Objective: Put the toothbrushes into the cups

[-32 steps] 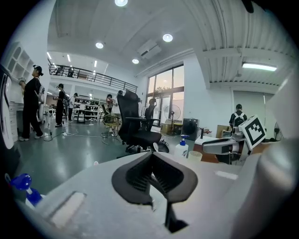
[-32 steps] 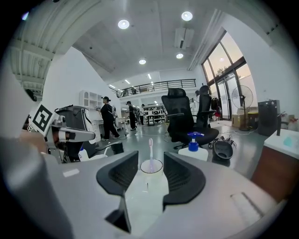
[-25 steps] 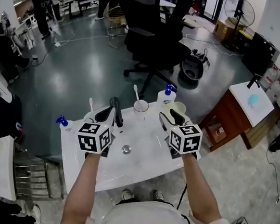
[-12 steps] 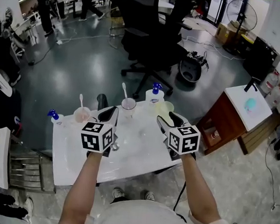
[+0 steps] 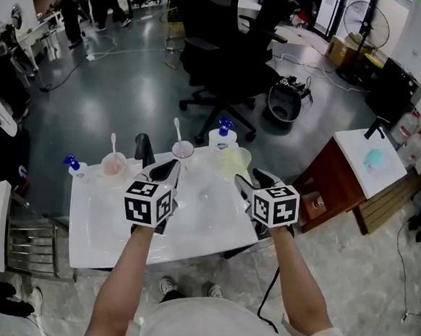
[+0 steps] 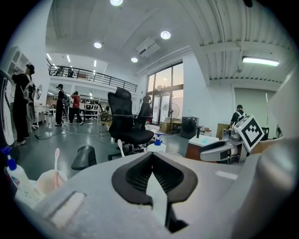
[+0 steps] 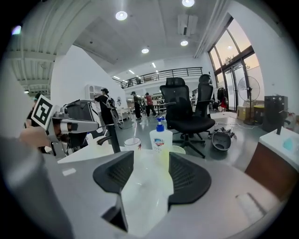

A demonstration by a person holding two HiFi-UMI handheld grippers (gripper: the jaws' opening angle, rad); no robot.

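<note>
The right hand-held gripper [image 7: 150, 161] stands wide open with nothing between its jaws, which have just been opening. The left hand-held gripper [image 6: 151, 161] is closed, its pads meeting at the tip on nothing. Both hang over the white counter [image 5: 191, 227], short of the row of things along its far edge.

A pink toothbrush [image 5: 113, 143] stands in the pink cup [image 5: 113, 166]. A white toothbrush [image 5: 176, 129] stands in the clear cup [image 5: 183, 150]. The yellowish cup [image 5: 236, 159], just beside the soap dispenser [image 5: 222, 138], shows no handle above its rim. I cannot tell whether anything lies inside it.

The main danger seems to be a knock.
- **Top-heavy cups:** They look light, and each long brush leaning on a rim makes its cup top-heavy. They sit close to the far edge, with only floor beyond.
- **Right side:** The spread jaws are broad and nearest the soap dispenser and the yellowish cup. A careless sweep could shove the dispenser into that cup, or tip the cup outright.
- **Left side:** The black faucet [image 5: 144, 150] stands between the pink cup and the clear cup. It crowds any reach there, and a bump off it could swing the gripper into either brush.

No loose toothbrush shows on the counter, so reaching in again may risk more than it gains.
</note>
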